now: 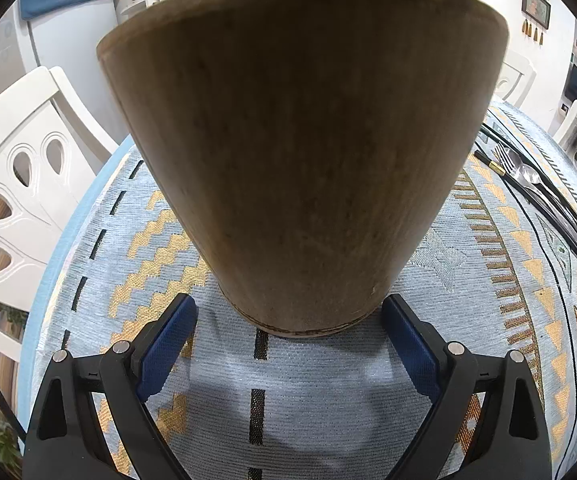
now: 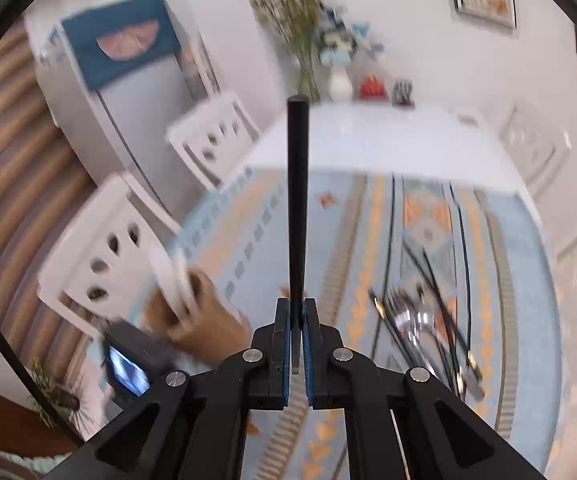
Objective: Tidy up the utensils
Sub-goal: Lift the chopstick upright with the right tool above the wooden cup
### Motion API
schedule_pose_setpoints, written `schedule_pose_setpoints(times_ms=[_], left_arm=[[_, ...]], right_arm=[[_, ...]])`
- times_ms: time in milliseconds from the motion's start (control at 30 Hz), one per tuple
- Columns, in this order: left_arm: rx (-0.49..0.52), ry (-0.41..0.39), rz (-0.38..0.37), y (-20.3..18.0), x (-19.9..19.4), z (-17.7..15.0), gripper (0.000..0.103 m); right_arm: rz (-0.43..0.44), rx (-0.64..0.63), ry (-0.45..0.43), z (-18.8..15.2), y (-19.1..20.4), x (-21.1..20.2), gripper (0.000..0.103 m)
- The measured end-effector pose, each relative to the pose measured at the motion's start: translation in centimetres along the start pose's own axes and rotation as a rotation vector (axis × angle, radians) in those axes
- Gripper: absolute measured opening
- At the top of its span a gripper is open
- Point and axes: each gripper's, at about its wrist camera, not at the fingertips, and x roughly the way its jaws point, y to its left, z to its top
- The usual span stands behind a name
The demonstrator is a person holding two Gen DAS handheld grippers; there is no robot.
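Up close in the left wrist view: wooden holder [image 1: 300, 152], a tall tapered cup, filling the centre and top of the frame, base standing on the patterned blue cloth [image 1: 308, 392] over the bench [image 1: 34, 292]. Left gripper [image 1: 288, 312] low in the frame, blue-padded fingers [image 1: 168, 344] spread to either side of the holder's base; pads near the wood, contact not clear, so grasping or merely bracketing cannot be told. At the right edge of that frame, lying on the cloth well apart from the holder: remaining utensils [image 1: 528, 184], a fork, spoons and dark chopsticks in a loose bundle.

In the right wrist view, much blurred: right gripper [image 2: 296, 336] at lower centre, fingers [image 2: 282, 344] clenched on a single black chopstick [image 2: 297, 200], gripped near one end and pointing straight up the frame. Below it the cloth, with the same bundle of utensils [image 2: 420, 324] at lower right. At lower left, a hand [image 2: 204, 320] and part of the other tool's dark body, smeared by motion. White chairs [image 1: 20, 200] at the left of both frames.
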Motion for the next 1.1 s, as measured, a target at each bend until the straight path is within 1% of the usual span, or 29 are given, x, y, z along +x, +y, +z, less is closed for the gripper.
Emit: schedule_pose_setpoints(times_ms=[133,233,267,367,467,600,800,967,1100], left_arm=[[0.000,0.000,0.000,0.0,0.0,0.0,0.095],[0.000,0.000,0.000,0.0,0.0,0.0,0.095],[0.000,0.000,0.000,0.0,0.0,0.0,0.095],[0.000,0.000,0.000,0.1,0.0,0.0,0.095],[0.001,-0.001,0.003,0.1,0.0,0.1,0.095],[0.006,-0.006,0.008,0.0,-0.1,0.0,0.095],[0.006,-0.007,0.007,-0.3,-0.2,0.0,0.095],[0.006,-0.008,0.007,-0.4,-0.3,0.0,0.094],[0.005,-0.007,0.007,-0.4,-0.3,0.0,0.094]], right_arm=[[0.055,-0.028,-0.097,2.8,2.6,-3.1,0.005],[0.123,-0.036,-0.171,4.8,4.5,-5.8,0.005],[0.150,-0.039,-0.190,5.3,5.2,-6.3,0.005],[0.195,-0.057,-0.235,6.5,7.1,-7.0,0.005],[0.210,-0.085,-0.216,7.3,8.9,-5.7,0.005],[0.226,-0.107,-0.168,6.9,10.3,-3.5,0.005],[0.196,-0.158,-0.122,6.0,11.7,-0.4,0.005],[0.172,-0.179,-0.091,5.6,12.4,1.3,0.005],[0.174,-0.180,-0.062,5.3,12.5,2.4,0.005]])
